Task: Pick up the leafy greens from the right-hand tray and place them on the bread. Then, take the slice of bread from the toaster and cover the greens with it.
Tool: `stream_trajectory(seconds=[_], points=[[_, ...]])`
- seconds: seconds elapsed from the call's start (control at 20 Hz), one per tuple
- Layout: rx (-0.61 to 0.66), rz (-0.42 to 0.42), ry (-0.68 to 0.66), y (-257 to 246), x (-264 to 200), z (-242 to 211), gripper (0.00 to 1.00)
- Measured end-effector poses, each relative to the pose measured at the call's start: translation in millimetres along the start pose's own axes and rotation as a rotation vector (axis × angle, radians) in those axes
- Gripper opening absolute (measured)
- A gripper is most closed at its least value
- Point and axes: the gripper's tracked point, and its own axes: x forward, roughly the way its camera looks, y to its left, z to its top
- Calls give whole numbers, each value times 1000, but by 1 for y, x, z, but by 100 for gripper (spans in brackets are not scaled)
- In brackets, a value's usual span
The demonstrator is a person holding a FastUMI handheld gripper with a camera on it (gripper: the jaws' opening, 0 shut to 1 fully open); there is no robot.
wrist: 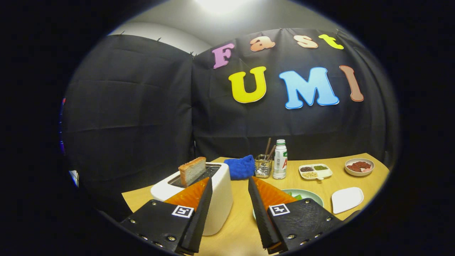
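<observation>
**Inspector:** Fingers (209, 192) stand parted with bare wooden table (241, 220) between them, gripping nothing; gripper (230, 185) hangs above the table.

**Clerk:** And the task's things?

**Inspector:** Bread slice (192, 170) stands upright in the toaster (220, 199), just beyond the left finger; leafy greens (295, 195) lie in a pale plate (312, 195), largely hidden behind the right finger; whether bread lies under them, I cannot tell.

**Clerk:** Risks?

**Inspector:** Judged only: the left finger sits near the toaster and could knock it; a hard pinch may crumble the slice; limp greens may slip.
</observation>
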Motion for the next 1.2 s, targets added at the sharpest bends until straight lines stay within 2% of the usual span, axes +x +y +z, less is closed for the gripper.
stream_trajectory(seconds=[0.2, 0.45, 0.7, 0.85, 0.95, 1.0, 1.05, 1.1, 1.2], points=[[29, 48, 24, 40, 15, -1, 63], [-33, 62, 31, 76, 36, -5, 63], [-46, 16, 46, 88, 63, -9, 63], [-41, -47, 55, 80, 79, -10, 63], [-15, -90, 62, 74, 90, -17, 57], [12, -88, 78, 77, 90, -23, 35], [4, -98, 78, 76, 88, -21, 28], [25, -81, 72, 80, 94, -21, 27], [22, -72, 82, 80, 92, -19, 12]])
